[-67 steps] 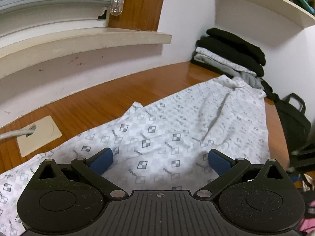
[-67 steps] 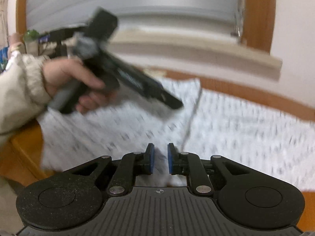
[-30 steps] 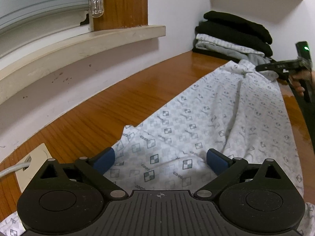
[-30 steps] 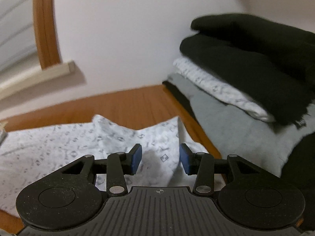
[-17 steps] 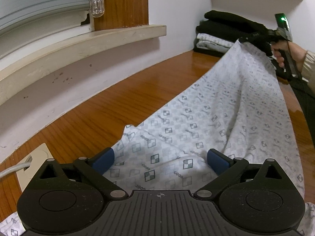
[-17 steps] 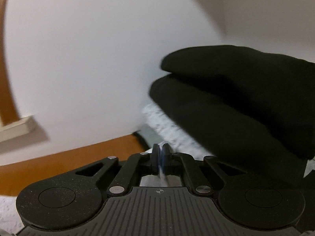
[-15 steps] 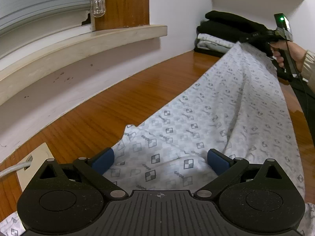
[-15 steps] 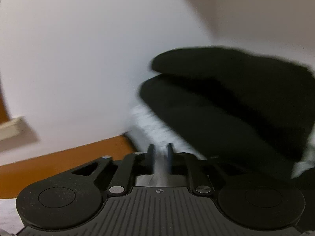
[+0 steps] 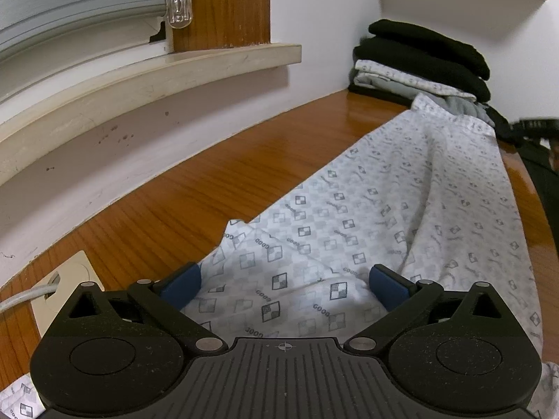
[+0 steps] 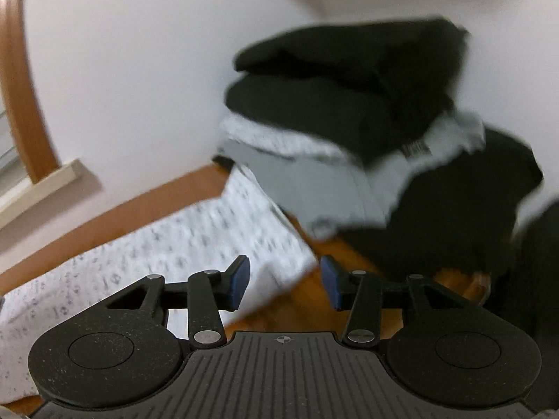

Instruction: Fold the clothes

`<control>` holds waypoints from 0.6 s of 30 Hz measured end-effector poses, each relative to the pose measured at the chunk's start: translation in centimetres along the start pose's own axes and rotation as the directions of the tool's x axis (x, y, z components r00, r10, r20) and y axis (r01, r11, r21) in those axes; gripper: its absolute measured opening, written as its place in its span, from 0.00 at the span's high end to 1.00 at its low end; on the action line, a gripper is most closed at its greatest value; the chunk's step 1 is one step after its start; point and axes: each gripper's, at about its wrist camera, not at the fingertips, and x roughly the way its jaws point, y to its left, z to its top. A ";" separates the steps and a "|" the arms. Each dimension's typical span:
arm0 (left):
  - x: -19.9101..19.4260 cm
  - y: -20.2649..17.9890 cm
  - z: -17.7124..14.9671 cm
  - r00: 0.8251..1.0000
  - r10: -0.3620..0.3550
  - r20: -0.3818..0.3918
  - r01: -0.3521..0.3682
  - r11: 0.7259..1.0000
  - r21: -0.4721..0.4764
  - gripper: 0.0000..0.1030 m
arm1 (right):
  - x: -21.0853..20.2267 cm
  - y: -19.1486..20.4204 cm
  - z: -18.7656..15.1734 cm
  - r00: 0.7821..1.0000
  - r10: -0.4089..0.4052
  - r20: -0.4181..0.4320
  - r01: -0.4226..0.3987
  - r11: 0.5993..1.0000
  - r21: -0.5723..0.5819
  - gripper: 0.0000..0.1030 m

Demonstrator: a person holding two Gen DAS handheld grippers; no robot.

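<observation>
The white patterned cloth [image 9: 401, 202] lies flat along the wooden counter [image 9: 216, 188]. Its far corner touches a pile of folded clothes [image 10: 349, 122] at 1 o'clock. The left gripper [image 9: 284, 284] hangs over the near end, fingers wide. The right gripper [image 10: 284, 281] has its fingers wide over the far corner, holding nothing.

Left claw [image 9: 284, 284] spread wide and low; right claw [image 10: 284, 281] also parted, gripping nothing

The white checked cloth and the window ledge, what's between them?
Only bare glossy wooden tabletop, seen in the left wrist view, between white checked cloth and cream window ledge.
</observation>
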 end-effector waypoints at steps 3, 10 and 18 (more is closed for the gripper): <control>-0.1 0.1 0.0 1.000 -0.007 0.004 0.007 1.000 -0.009 0.00 | 0.5 0.0 -0.7 1.000 -0.007 0.008 0.007 0.999 0.036 0.54; -0.2 0.7 0.0 1.000 -0.026 0.014 0.026 0.999 -0.039 0.00 | 2.2 1.4 -0.9 0.999 0.017 0.033 -0.019 0.999 0.051 0.82; -1.3 0.8 0.2 0.998 0.022 0.059 -0.017 0.996 -0.091 0.00 | 0.5 6.2 -0.4 0.977 0.150 0.149 -0.150 0.989 -0.006 0.94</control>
